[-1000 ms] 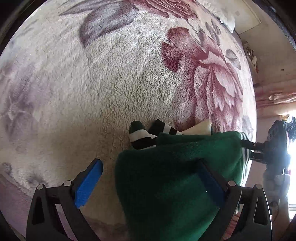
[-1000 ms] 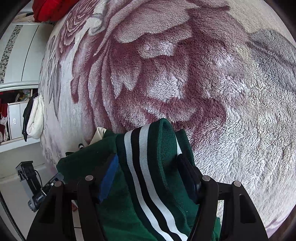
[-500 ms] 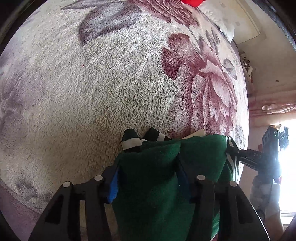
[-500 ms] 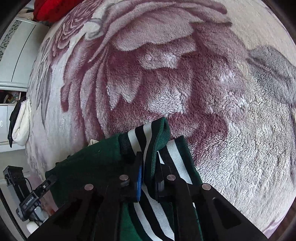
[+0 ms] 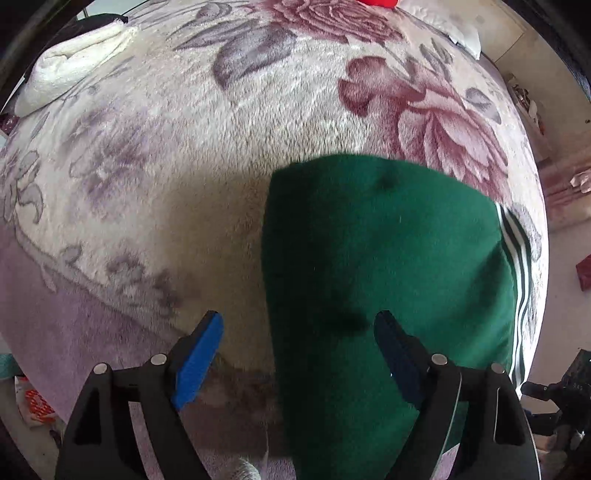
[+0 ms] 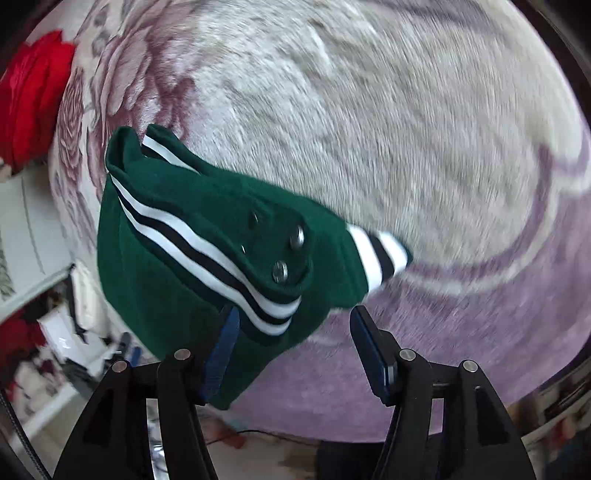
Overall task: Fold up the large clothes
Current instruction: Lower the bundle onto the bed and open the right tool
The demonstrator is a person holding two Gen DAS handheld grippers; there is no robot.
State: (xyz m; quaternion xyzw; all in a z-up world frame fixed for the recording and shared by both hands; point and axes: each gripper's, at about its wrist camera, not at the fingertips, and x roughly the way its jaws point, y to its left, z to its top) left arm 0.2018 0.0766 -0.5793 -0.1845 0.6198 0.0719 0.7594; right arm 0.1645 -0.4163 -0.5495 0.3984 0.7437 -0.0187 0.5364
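A dark green jacket [image 5: 388,266] with white and black stripes lies folded on the flowered plush blanket [image 5: 221,155]. In the left wrist view its left edge runs between the fingers of my left gripper [image 5: 295,339], whose jaws are opening; the pads do not press on the cloth. In the blurred right wrist view the jacket [image 6: 177,266] shows snap buttons [image 6: 295,236] and a striped cuff [image 6: 380,254]. My right gripper [image 6: 295,332] hangs over its near corner, jaws opening, and grips nothing.
A white rolled cloth [image 5: 74,62] lies at the blanket's far left, a white pillow [image 5: 461,33] at the far right. A red bundle [image 6: 29,103] sits at the far end. Shelves and clutter [image 6: 55,332] stand beyond the bed's edge.
Half a second ago both grippers were pinched on the jacket; now both have let go and stand open. The right gripper has swung sideways and rolled. The striped cuffs are now hidden in the left view.
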